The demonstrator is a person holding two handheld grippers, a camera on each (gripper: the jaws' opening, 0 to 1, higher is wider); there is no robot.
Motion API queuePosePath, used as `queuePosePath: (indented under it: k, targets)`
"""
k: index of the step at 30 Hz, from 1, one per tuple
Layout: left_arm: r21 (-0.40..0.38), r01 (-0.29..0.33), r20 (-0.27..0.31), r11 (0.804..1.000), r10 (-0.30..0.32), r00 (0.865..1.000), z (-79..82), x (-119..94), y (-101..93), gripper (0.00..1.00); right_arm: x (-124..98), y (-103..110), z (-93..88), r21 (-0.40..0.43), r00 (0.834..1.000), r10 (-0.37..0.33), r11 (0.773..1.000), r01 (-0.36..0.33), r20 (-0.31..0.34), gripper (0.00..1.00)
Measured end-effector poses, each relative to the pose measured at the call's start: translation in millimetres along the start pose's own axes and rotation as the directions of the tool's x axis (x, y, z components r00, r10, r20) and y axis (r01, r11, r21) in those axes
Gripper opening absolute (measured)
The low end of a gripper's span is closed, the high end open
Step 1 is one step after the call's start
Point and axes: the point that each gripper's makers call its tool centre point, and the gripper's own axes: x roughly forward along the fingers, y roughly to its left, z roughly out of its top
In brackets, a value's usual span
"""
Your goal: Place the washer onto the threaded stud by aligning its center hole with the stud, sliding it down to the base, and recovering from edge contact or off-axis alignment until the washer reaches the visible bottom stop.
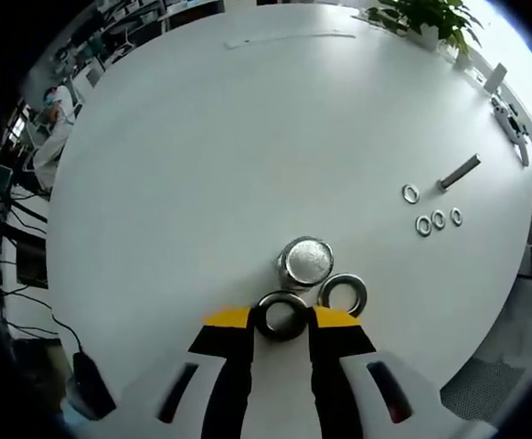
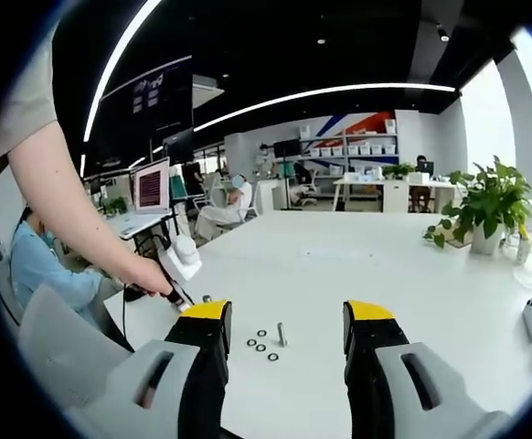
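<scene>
Looking straight down on a white round table (image 1: 202, 165), my left gripper (image 1: 281, 317) is shut on a dark metal washer (image 1: 281, 315), which sits flat between its yellow-tipped jaws. Just beyond the washer stands the shiny stud (image 1: 306, 261), seen end-on, so its thread is hidden. A second large washer (image 1: 343, 294) lies to the right of the held one, touching the stud's base. My right gripper (image 2: 287, 313) is open above the table with nothing between its fingers. A person's hand (image 2: 147, 274) holds the left gripper (image 2: 182, 258) at the table's left edge.
Several small washers (image 1: 430, 219) and a bolt (image 1: 458, 172) lie at the right side of the table; the bolt (image 2: 281, 334) and small washers (image 2: 261, 346) also appear between my right jaws. A potted plant (image 2: 485, 206) stands near the far rim. Seated people and desks surround the table.
</scene>
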Motion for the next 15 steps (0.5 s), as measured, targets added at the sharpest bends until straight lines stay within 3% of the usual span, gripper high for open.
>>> queuePosePath:
  k: [15]
  targets:
    - [0.011, 0.005, 0.008, 1.0, -0.005, 1.0, -1.4, 0.3, -0.9, 0.21, 0.7, 1.0, -1.1, -0.011, 1.0, 0.004, 1.0, -0.004, -0.007, 0.51]
